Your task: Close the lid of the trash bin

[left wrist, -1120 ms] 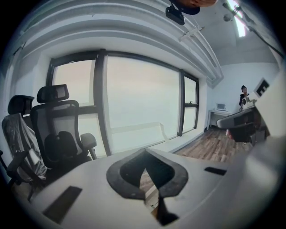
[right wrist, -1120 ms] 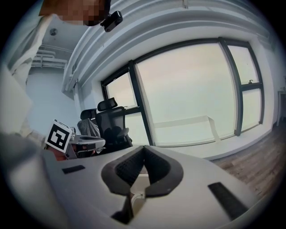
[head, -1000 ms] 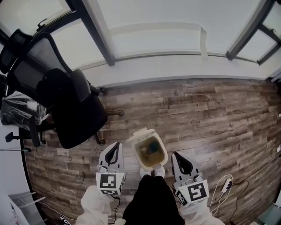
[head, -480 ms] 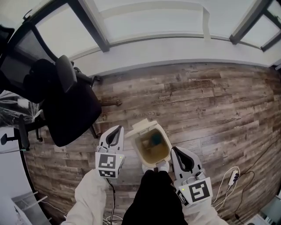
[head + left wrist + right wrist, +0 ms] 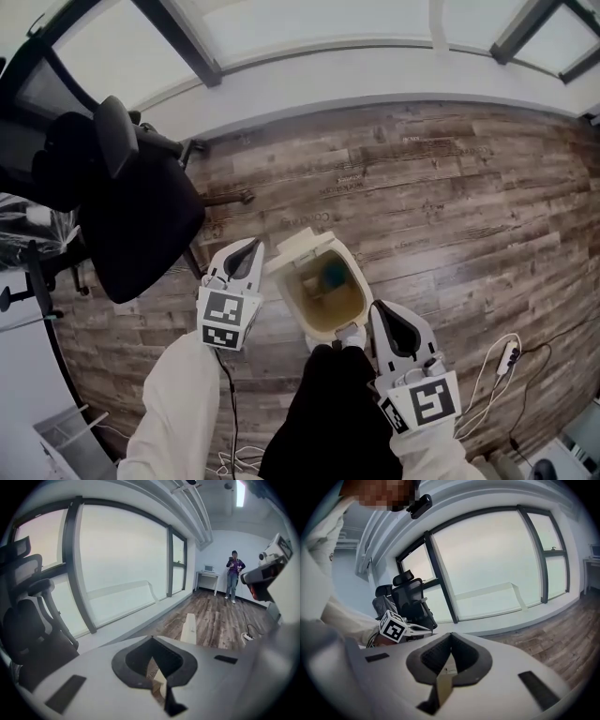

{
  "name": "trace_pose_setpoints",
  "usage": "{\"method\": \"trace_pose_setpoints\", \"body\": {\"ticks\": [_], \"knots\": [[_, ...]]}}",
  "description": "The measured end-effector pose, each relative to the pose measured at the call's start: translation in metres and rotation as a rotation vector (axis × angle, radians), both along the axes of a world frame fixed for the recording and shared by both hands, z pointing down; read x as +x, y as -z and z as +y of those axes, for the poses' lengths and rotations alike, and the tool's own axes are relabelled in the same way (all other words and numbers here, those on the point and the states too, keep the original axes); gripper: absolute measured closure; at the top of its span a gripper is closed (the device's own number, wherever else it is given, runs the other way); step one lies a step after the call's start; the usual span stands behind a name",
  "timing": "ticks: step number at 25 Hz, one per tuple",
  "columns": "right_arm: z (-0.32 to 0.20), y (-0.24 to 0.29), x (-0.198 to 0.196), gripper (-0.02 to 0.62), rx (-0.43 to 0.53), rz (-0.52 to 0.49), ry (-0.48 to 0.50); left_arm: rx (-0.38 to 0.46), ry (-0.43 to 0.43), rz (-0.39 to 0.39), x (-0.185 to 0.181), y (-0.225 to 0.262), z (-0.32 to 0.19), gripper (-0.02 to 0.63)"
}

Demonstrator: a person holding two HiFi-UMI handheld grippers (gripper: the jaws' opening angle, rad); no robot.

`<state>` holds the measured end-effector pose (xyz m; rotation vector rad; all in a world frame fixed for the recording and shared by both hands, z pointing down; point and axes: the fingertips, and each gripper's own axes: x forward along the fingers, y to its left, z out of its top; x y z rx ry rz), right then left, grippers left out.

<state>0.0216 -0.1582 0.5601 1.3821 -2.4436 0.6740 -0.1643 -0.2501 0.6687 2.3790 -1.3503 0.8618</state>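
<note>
The trash bin (image 5: 362, 287) stands open on the floor, its lid (image 5: 298, 246) tipped up at the far-left rim. The left gripper (image 5: 251, 251), closed and empty, is just left of that lid. The right gripper (image 5: 382, 314), also closed on nothing, sits farther off.

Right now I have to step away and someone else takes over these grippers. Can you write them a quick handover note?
Left gripper: jaws shut, empty, just left of the raised lid; its own view shows the lid ahead of it, apart from the jaws.
Right gripper: jaws shut, empty, at the right side of the trash bin.
The bin stands open on the wood floor, with rubbish inside.
Done: nothing yet; the lid is up.
Left: push the lid down onto the rim, probably with the left gripper, which is nearest.
</note>
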Motion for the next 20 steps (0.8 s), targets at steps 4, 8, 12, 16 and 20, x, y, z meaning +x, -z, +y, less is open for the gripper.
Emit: {"method": "trace_pose_setpoints", "body": {"ticks": [4,8,12,16,20], "knots": [[0.004,-0.003,0.013,0.571,-0.018,-0.013,-0.034,-0.020,-0.028,0.012,0.011,-0.002,0.009,0.598],[0.004,0.000,0.020,0.571,-0.011,-0.020,-0.051,-0.048,-0.056,0.031,0.024,-0.005,0.027,0.598],[0.005,-0.003,0.024,0.571,-0.012,-0.016,-0.052,-0.070,-0.054,0.077,0.042,-0.005,0.049,0.598],[0.005,-0.007,0.025,0.571,-0.020,-0.014,-0.055,-0.097,-0.033,0.112,0.052,-0.011,0.069,0.598],[0.006,-0.014,0.024,0.571,-0.032,-0.012,-0.052,-0.125,0.006,0.153,0.062,-0.017,0.088,0.598]]}}
